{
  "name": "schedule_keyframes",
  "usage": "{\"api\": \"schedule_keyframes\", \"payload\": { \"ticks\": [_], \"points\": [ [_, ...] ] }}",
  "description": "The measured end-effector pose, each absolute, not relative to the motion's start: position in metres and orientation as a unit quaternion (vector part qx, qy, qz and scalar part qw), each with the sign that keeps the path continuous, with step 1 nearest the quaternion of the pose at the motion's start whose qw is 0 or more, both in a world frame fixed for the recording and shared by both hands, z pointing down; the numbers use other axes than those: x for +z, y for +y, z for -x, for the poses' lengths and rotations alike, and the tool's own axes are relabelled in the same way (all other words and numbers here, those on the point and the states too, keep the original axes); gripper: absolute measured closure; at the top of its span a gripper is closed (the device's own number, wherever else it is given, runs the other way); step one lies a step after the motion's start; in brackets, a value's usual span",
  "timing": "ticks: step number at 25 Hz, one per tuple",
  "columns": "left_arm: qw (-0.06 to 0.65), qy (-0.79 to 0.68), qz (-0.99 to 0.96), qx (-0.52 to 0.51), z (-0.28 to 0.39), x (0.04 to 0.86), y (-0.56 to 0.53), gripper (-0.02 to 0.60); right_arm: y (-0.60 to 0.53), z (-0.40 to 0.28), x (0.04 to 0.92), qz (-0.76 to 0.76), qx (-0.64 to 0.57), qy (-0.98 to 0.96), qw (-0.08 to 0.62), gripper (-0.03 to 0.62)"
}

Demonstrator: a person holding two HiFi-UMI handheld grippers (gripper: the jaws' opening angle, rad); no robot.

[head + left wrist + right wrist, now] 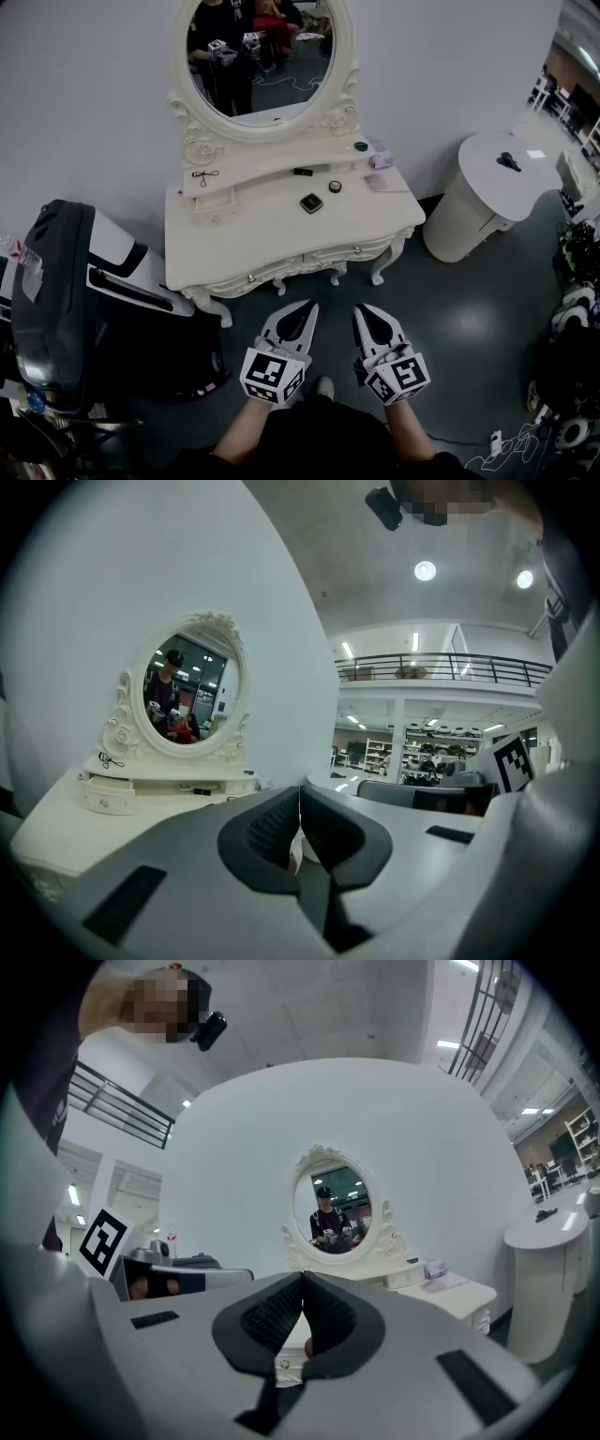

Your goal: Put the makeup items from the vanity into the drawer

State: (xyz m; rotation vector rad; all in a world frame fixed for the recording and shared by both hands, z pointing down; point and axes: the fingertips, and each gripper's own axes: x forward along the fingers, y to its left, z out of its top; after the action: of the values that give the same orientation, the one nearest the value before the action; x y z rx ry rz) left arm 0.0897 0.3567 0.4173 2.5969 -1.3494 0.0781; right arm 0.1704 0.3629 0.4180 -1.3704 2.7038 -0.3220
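1. Your left tool [307, 307] and right tool [360, 310] point level, side by side, both closed and empty.
2. Ahead, a dark compact [311, 203] and a round pot [335, 187] lie on the white table [234, 239].
3. An oval mirror [262, 66] stands behind it, and a round white stand [487, 197] is at its right.

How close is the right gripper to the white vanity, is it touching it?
Apart. In the head view, dark floor shows between the right gripper, its jaws shut, and the front edge of the vanity.
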Motion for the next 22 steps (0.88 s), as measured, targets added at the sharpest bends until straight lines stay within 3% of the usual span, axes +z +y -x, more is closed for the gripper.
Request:
{"api": "schedule_keyframes", "payload": {
  "ticks": [10,22],
  "points": [
    [0.108,-0.476,-0.871,0.047,-0.122,0.427,0.312,0.566,0.324,-0.196,0.435,0.414,-0.134,0.899,0.052,0.571],
    [0.122,-0.483,-0.865,0.063,-0.113,0.444,0.26,0.566,0.272,-0.187,0.452,0.407,-0.163,0.897,0.046,0.571]
  ]
}}
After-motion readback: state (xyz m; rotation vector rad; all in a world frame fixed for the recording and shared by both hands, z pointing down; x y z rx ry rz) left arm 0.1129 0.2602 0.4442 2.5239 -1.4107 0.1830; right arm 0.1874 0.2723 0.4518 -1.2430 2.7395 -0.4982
